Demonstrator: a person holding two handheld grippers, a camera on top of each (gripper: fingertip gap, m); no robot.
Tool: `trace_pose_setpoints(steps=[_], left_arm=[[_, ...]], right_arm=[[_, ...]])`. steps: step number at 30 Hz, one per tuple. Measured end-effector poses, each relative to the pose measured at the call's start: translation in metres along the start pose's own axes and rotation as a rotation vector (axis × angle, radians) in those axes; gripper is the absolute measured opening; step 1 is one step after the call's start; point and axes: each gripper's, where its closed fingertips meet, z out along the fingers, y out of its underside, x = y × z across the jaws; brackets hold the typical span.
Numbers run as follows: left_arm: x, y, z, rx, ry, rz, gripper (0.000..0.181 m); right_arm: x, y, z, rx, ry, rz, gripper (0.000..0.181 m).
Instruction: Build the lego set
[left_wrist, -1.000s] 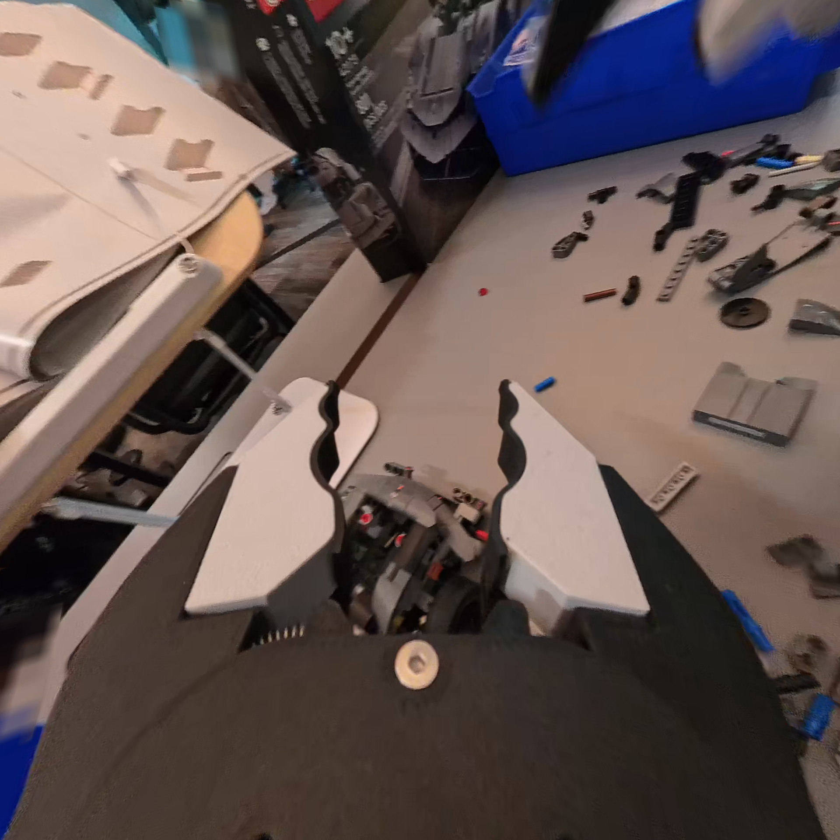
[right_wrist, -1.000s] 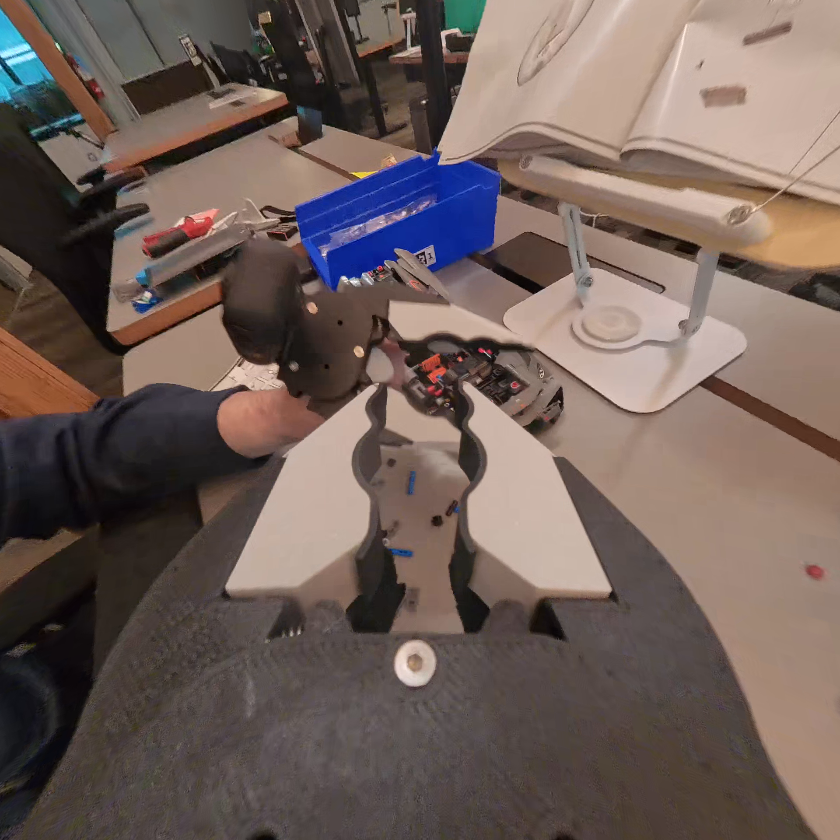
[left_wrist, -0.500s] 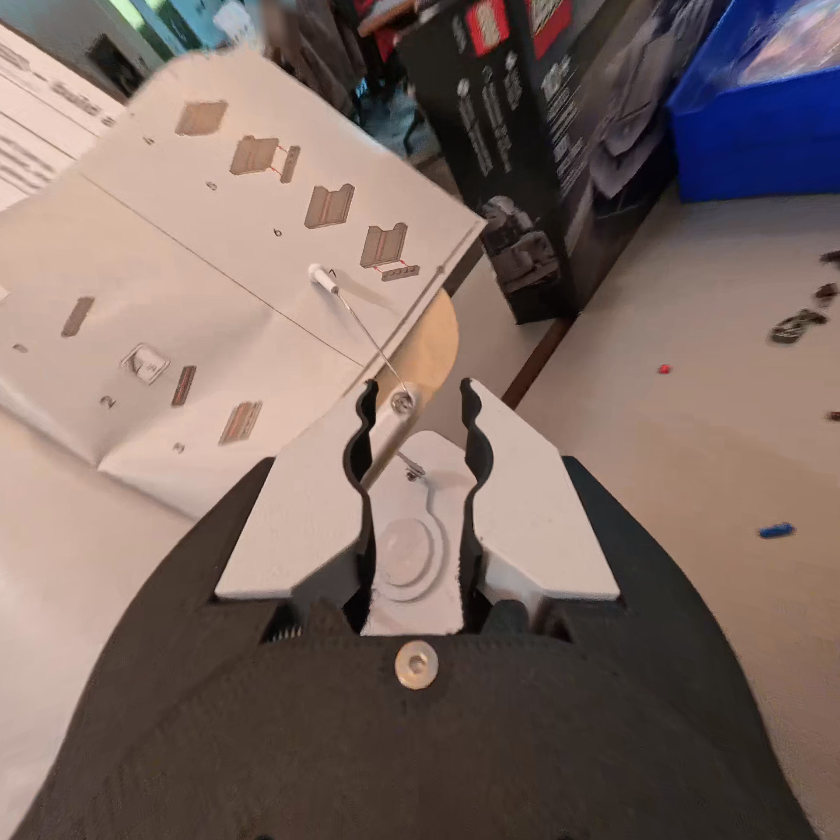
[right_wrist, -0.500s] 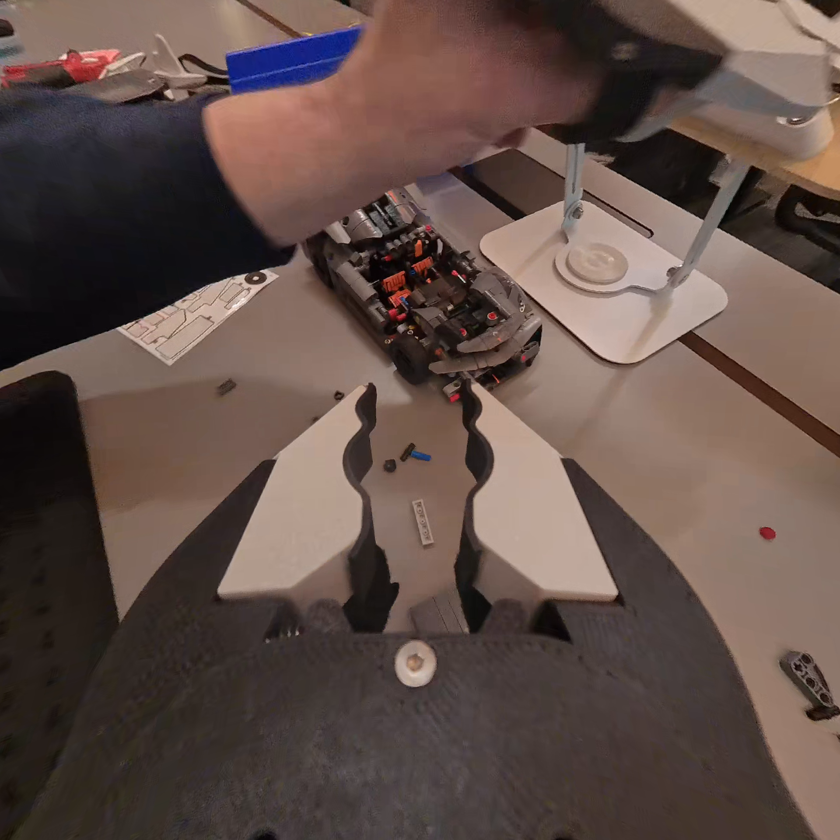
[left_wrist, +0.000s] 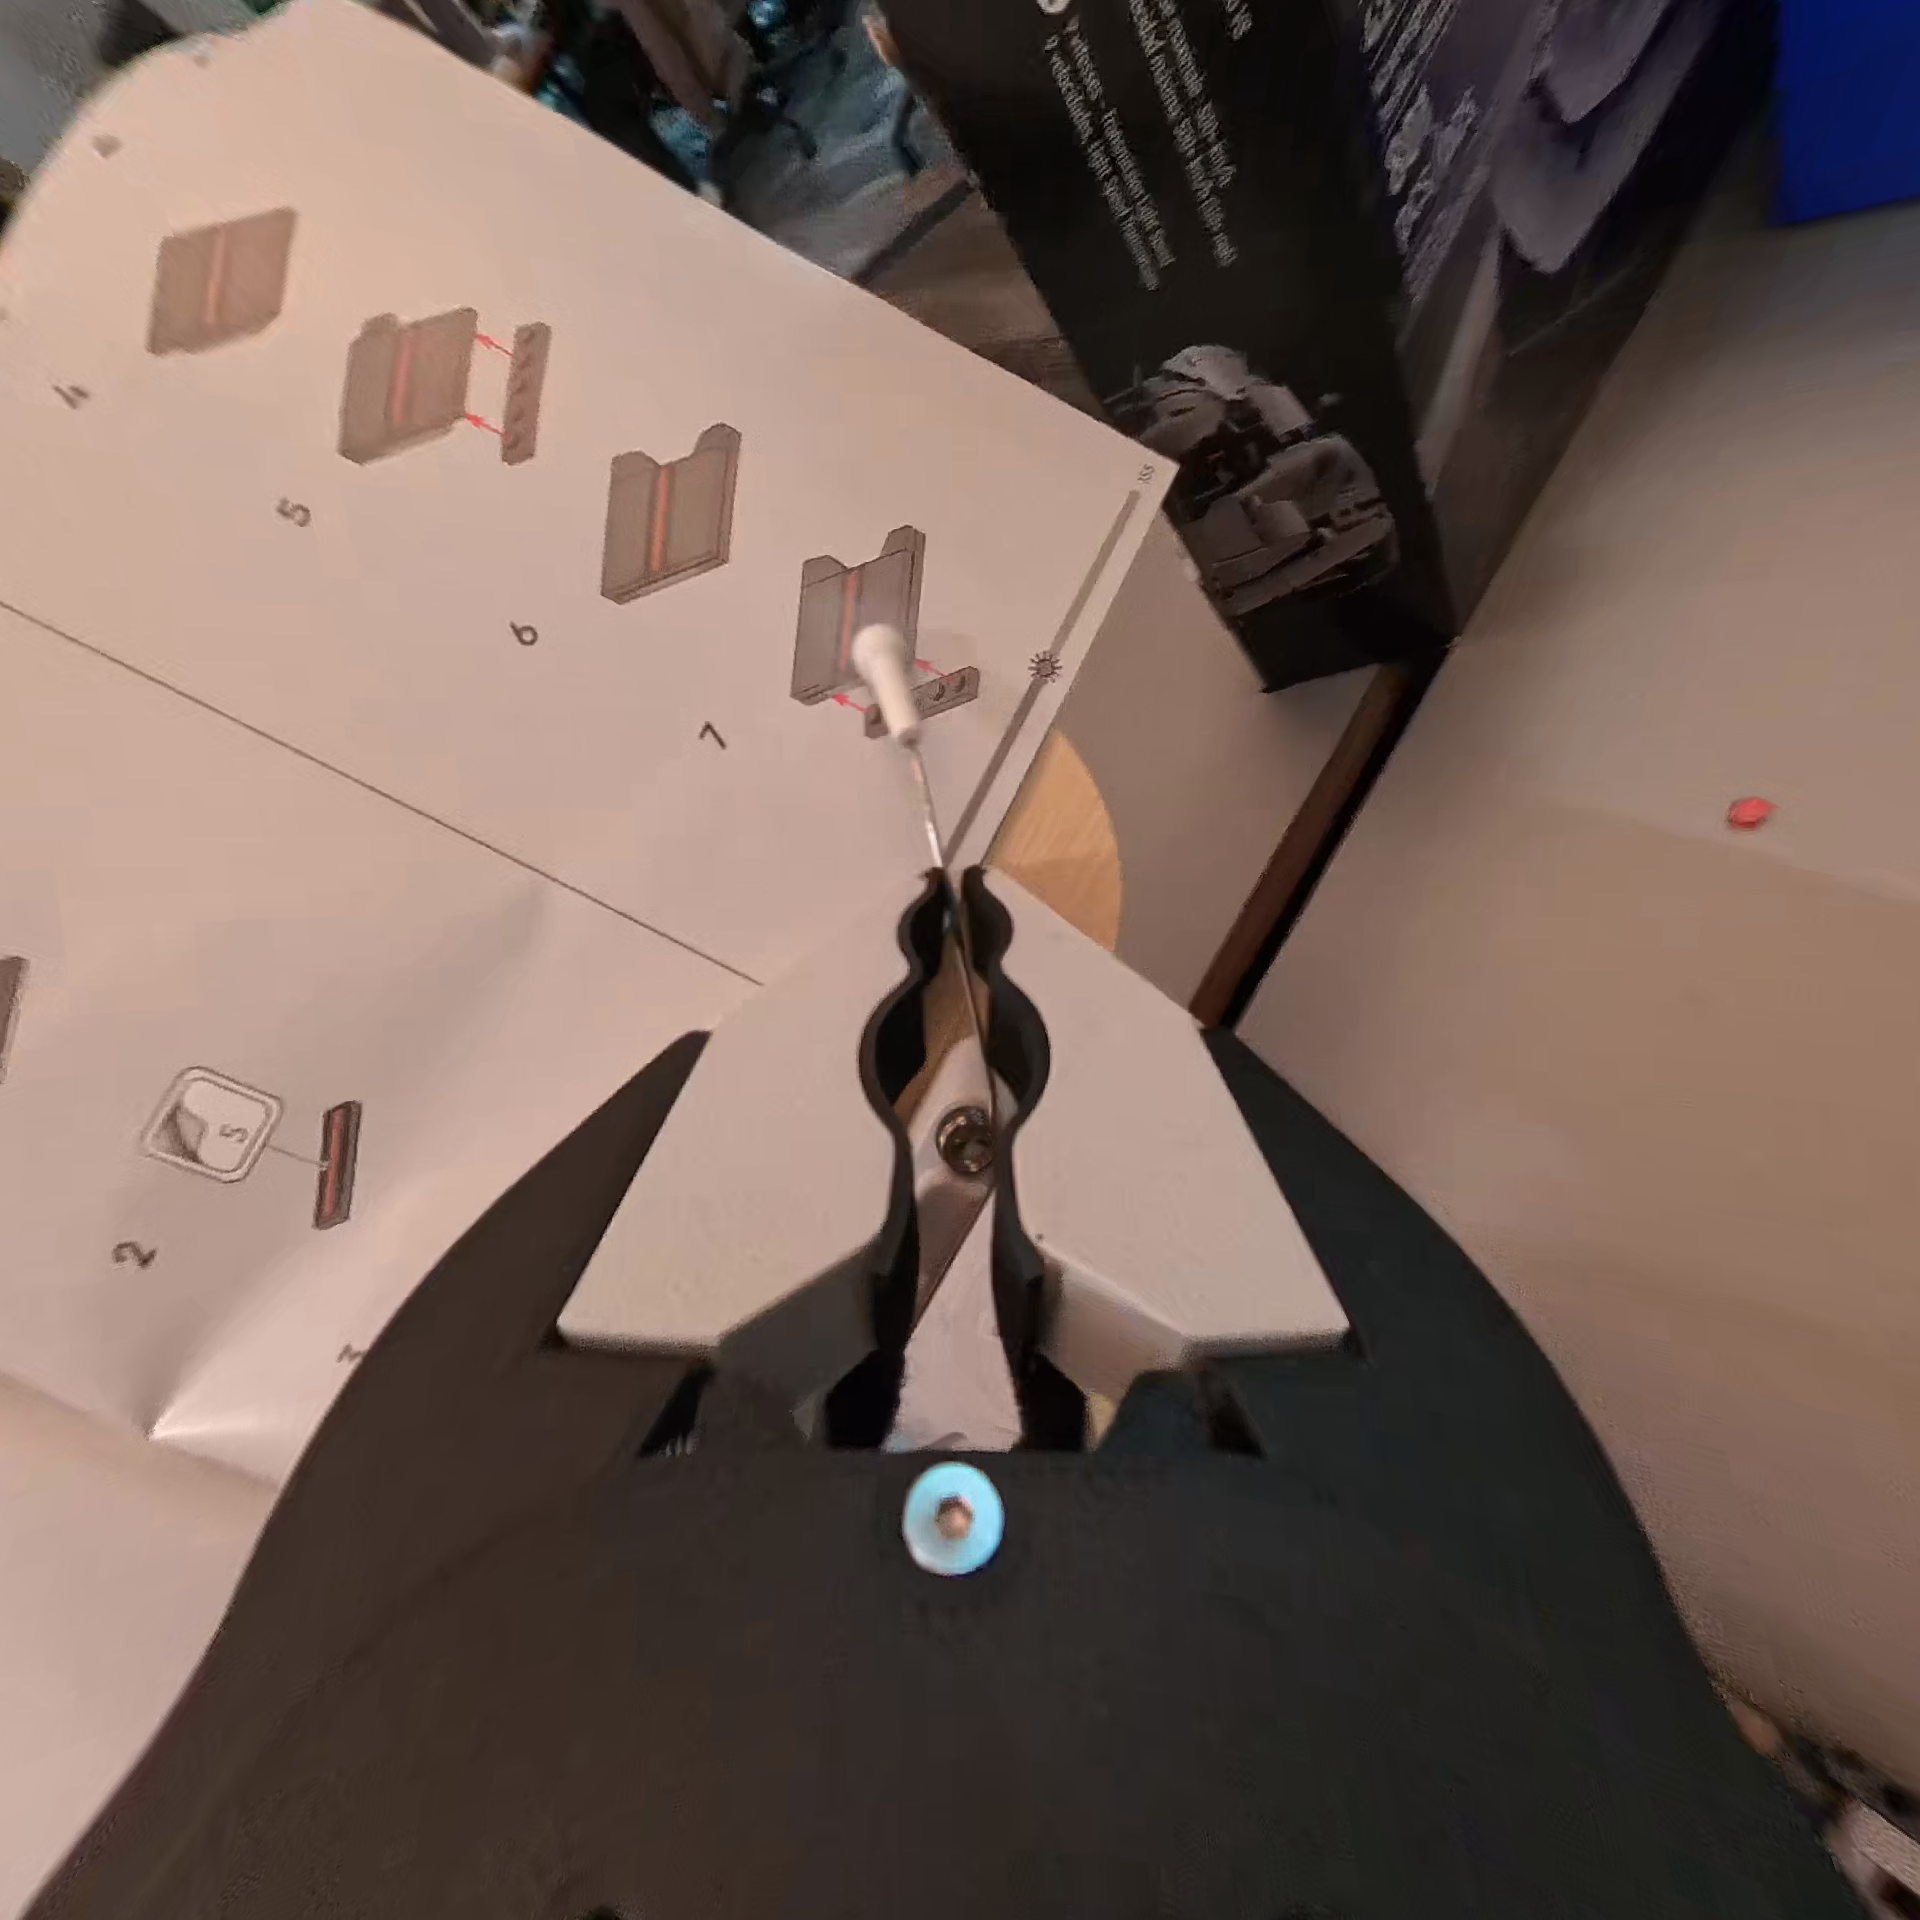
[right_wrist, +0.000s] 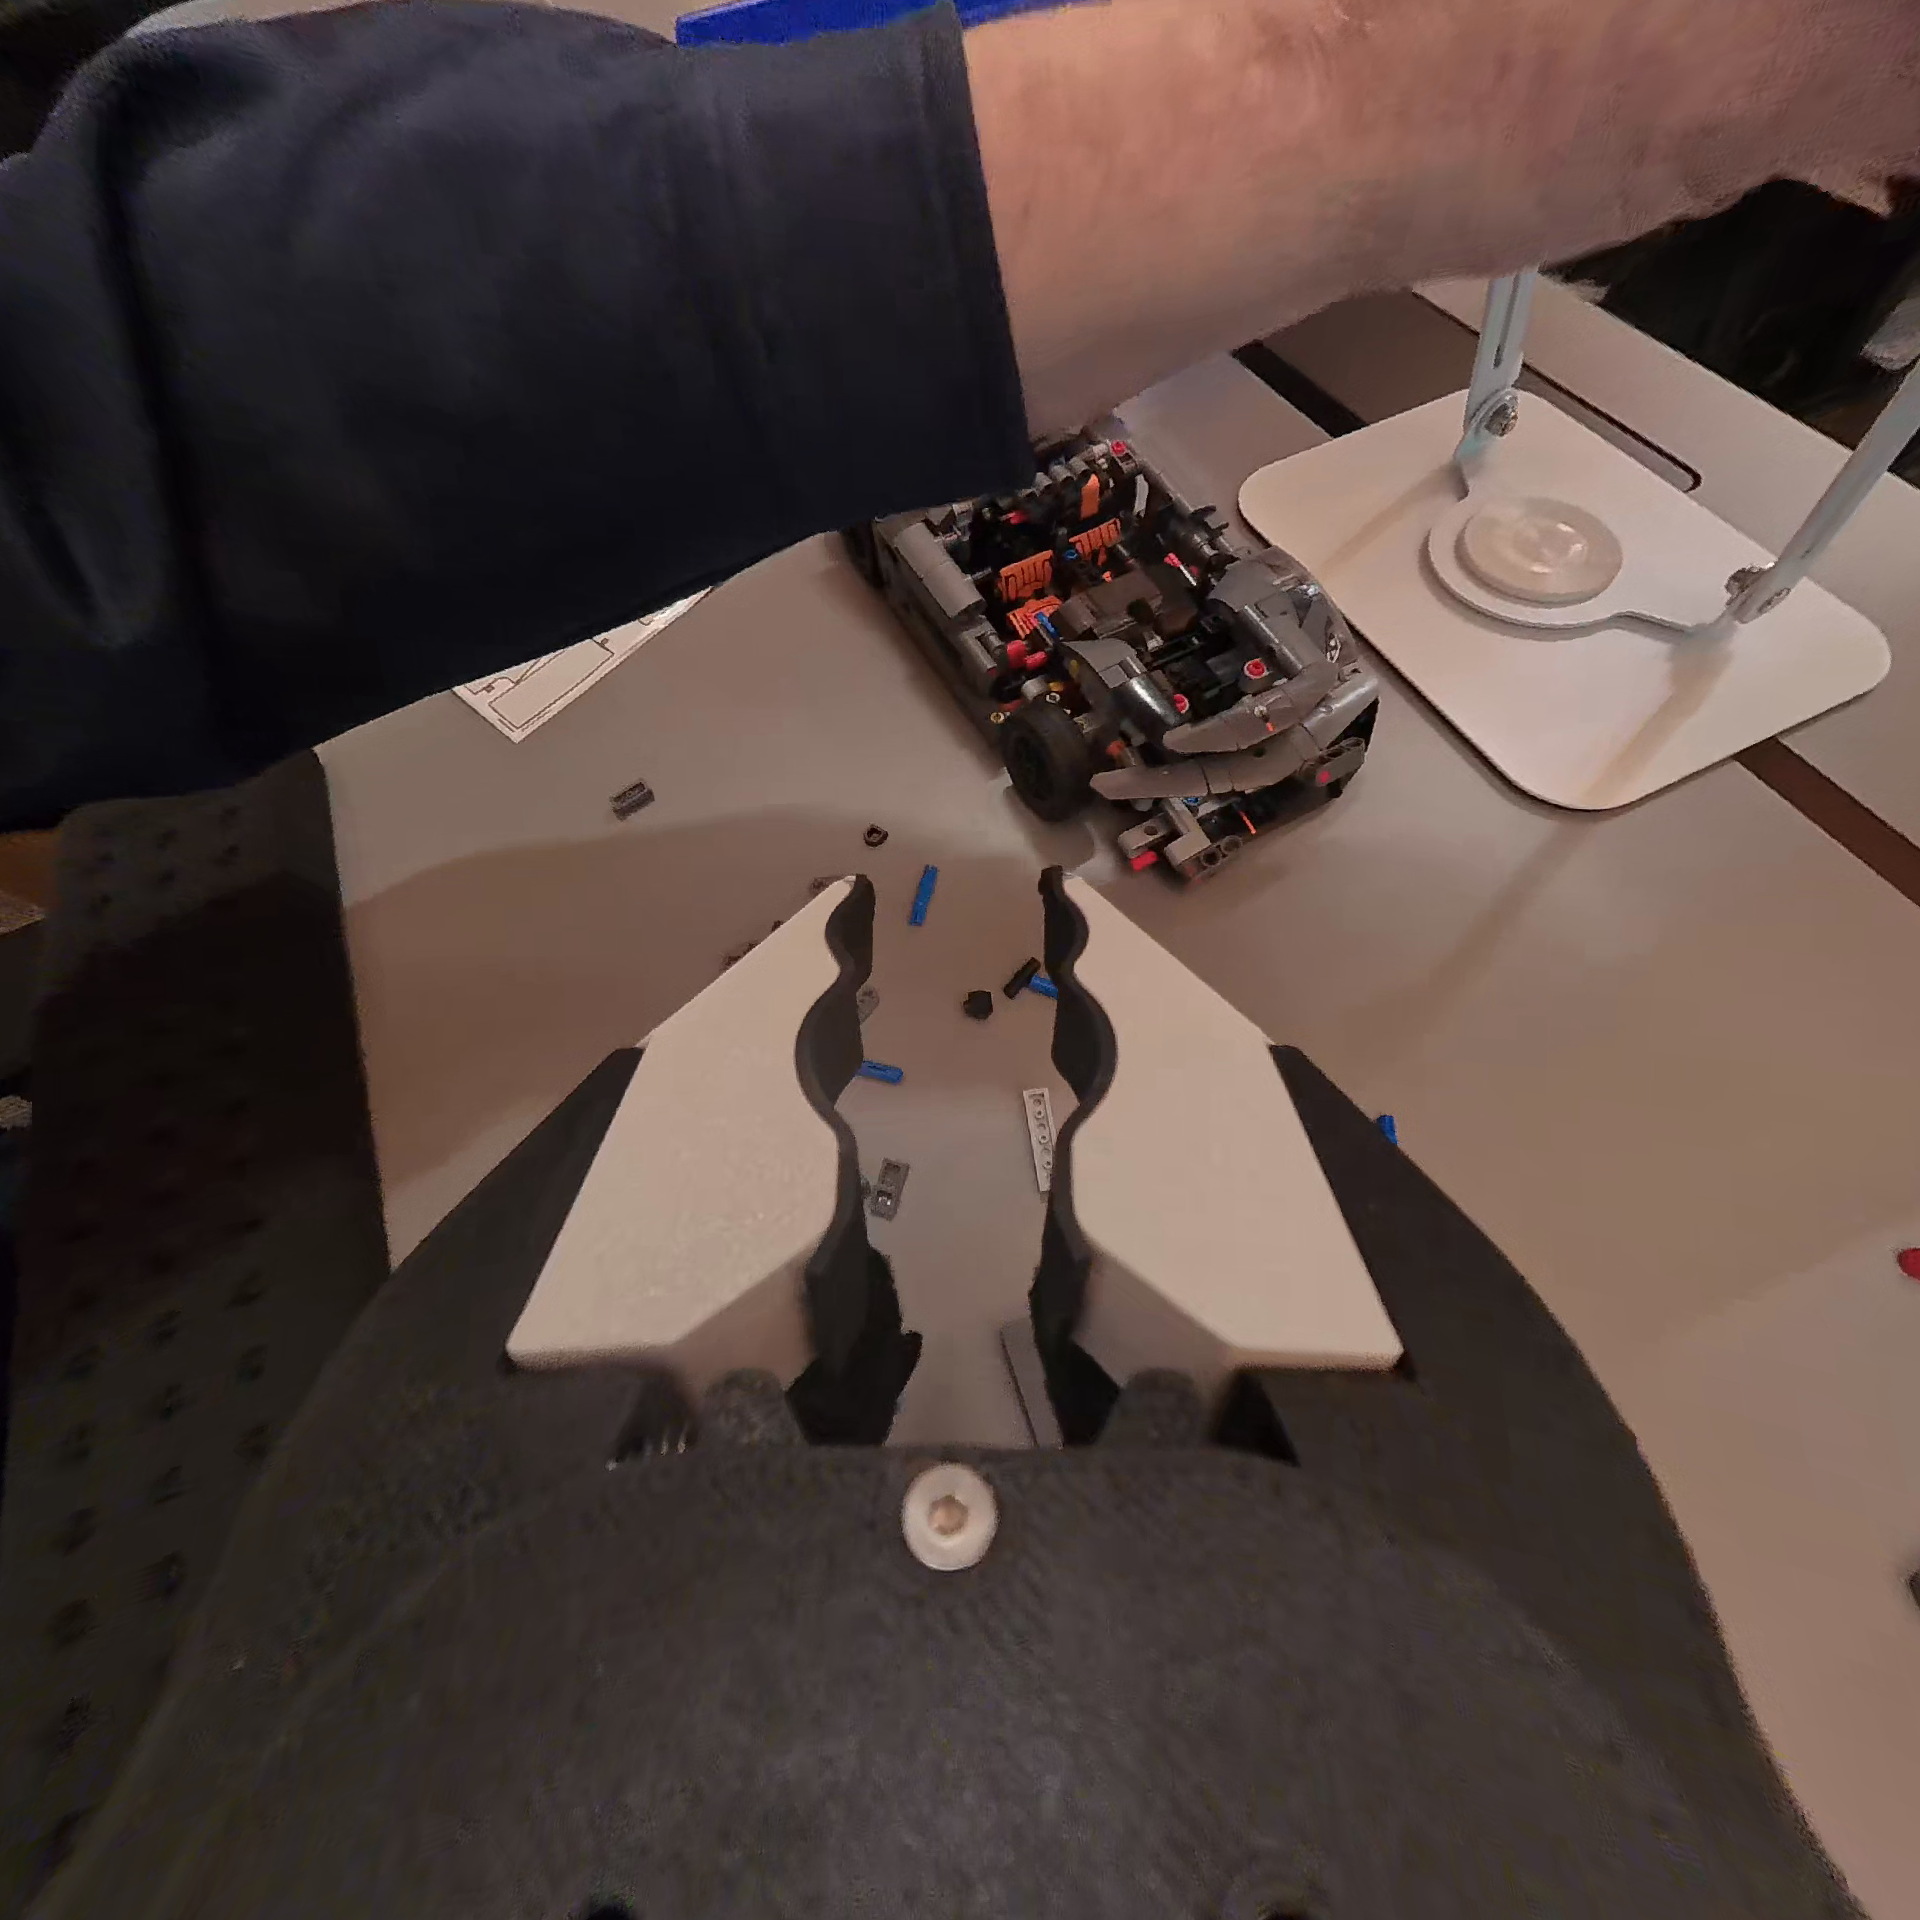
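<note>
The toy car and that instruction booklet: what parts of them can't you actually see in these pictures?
- Toy car, right wrist view: its rear end is hidden behind the person's dark sleeve.
- Instruction booklet, left wrist view: cut off by the left edge; the lower part is covered by the left gripper.
- Thin wire page holder: the jaws have shut on it, hiding its lower run.
- Loose pieces between the right gripper jaws: too small to identify.
</note>
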Motion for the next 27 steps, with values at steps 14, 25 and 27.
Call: trace_pose_setpoints(steps=[14, 25, 27], left_arm=[[0.036, -0.011, -0.018, 0.122, 0.123, 0.297, 0.014], [-0.043, -0.014, -0.06, 0.171, -0.015, 0.186, 0.019], [-0.047, -0.003, -0.056, 0.14, -0.023, 0.198, 0.019]], right_arm=[[-0.017, -0.032, -0.028, 0.027, -0.005, 0.021, 0.03], [-0.125, -0.069, 0.03, 0.19, -0.279, 0.032, 0.028], [-0.144, -0.047, 0.046, 0.105, -0.298, -0.05, 0.03]])
